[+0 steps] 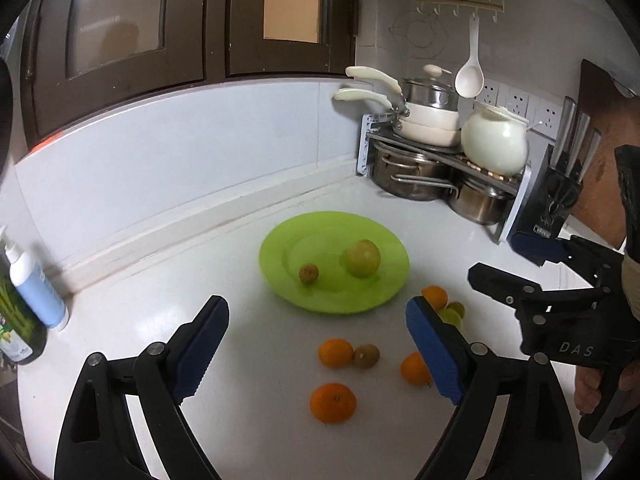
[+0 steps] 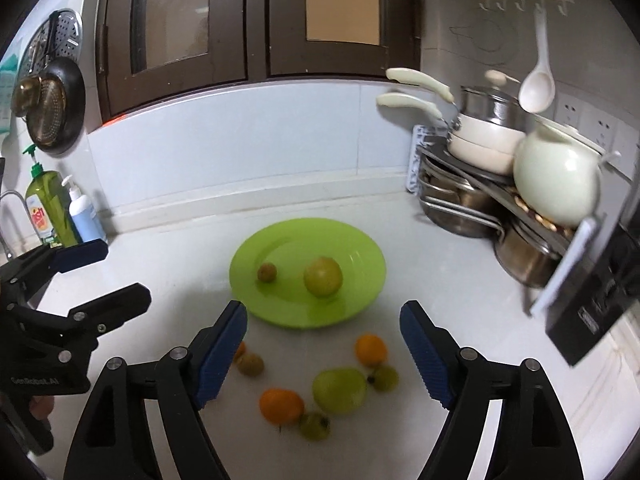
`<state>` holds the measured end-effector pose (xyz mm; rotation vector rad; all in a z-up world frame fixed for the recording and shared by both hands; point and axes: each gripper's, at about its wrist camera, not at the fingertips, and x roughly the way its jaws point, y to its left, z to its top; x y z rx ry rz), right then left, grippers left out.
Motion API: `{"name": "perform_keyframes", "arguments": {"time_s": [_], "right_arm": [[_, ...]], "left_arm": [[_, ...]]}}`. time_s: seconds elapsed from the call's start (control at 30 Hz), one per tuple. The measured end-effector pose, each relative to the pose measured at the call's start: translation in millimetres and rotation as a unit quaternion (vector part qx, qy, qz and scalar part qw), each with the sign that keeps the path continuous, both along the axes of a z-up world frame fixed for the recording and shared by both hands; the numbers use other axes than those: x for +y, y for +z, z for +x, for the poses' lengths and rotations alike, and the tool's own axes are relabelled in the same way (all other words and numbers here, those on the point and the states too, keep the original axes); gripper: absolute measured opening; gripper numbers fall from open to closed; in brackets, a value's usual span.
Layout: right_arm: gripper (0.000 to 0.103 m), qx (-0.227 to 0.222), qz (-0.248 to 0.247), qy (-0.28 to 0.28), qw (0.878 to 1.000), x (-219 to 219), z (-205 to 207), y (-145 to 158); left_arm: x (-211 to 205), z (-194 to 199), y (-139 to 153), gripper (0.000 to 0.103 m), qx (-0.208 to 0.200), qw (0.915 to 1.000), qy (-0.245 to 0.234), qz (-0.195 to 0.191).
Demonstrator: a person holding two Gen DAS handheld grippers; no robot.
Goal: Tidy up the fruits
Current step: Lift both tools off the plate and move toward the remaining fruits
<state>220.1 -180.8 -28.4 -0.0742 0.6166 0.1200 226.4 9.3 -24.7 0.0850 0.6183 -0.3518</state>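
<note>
Surface: a white kitchen countertop (image 1: 256, 432) that runs into a corner, with pale tiled wall behind and dark brown glass-fronted cabinets (image 2: 256, 20) above. In the corner stands a metal pot rack (image 1: 440, 152) carrying cream saucepans, steel pots below and a round white ceramic pot (image 1: 494, 142); a white ladle (image 1: 470, 76) hangs from hooks over it. A knife block (image 1: 560, 192) stands to the right of the rack. On the far left you have a green dish-soap bottle (image 2: 48, 208) and a white pump bottle (image 2: 84, 216), with a strainer and pan hung on the wall above.

Fruit: a lime-green plate (image 2: 360, 256) sits mid-counter and holds a green apple (image 2: 323, 276) and a small brown fruit (image 2: 267, 272), apart from each other. On the counter in front of the plate lie the loose pieces: an orange (image 2: 371, 349), a larger green fruit (image 2: 339, 389), another orange (image 2: 281, 405), two small greenish fruits beside them, and a brownish kiwi-like fruit (image 2: 250, 364). The left view also shows an orange (image 1: 333, 403) nearest the camera.

Pose: your left gripper (image 1: 318, 344) hovers above the loose fruit, jaws wide apart, holding nothing. Your right gripper (image 2: 323, 348) hovers likewise, jaws spread and unloaded, aimed toward the plate. Each gripper appears at the edge of the other's view, side by side.
</note>
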Motion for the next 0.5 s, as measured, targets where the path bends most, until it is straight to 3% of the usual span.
{"name": "perform_keyframes", "arguments": {"time_s": [0.5], "right_arm": [[0.079,0.040,0.017,-0.024,0.999,-2.9,-33.2,-34.5]], "left_arm": [[0.7,-27.0,-32.6,0.091,0.008,0.9995,-0.002,0.031]]}}
